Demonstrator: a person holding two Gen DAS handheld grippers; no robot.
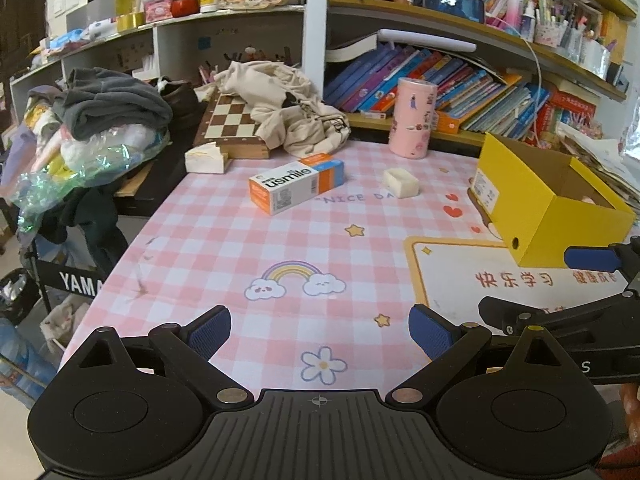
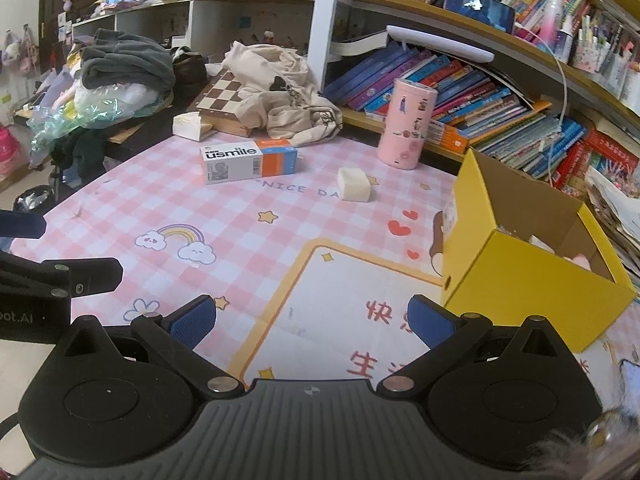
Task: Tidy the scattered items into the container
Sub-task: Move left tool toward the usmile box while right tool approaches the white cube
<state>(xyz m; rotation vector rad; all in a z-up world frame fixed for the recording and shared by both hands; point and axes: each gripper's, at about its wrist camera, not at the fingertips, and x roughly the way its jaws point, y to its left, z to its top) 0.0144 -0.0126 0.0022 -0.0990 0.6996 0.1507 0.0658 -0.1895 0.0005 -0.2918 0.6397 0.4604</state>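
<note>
The usmile box [image 1: 296, 183] is lying flat, long axis running left-right; only the right wrist view is showing pale items inside the yellow container [image 2: 520, 276]; left gripper [image 1: 320, 336] and right gripper [image 2: 312, 322] are both gaping, empty

On the desk [image 1: 200, 248], the toothpaste box [image 1: 296, 182] lies left of the block [image 1: 401, 182]; the cardboard box [image 1: 552, 200] stands right, the cup [image 1: 412, 118] behind.

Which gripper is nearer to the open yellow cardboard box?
Right. The right gripper has the open yellow cardboard box just beyond its right fingertip; the left gripper sits further left over the pink checked mat, with the box off to its right.
</note>
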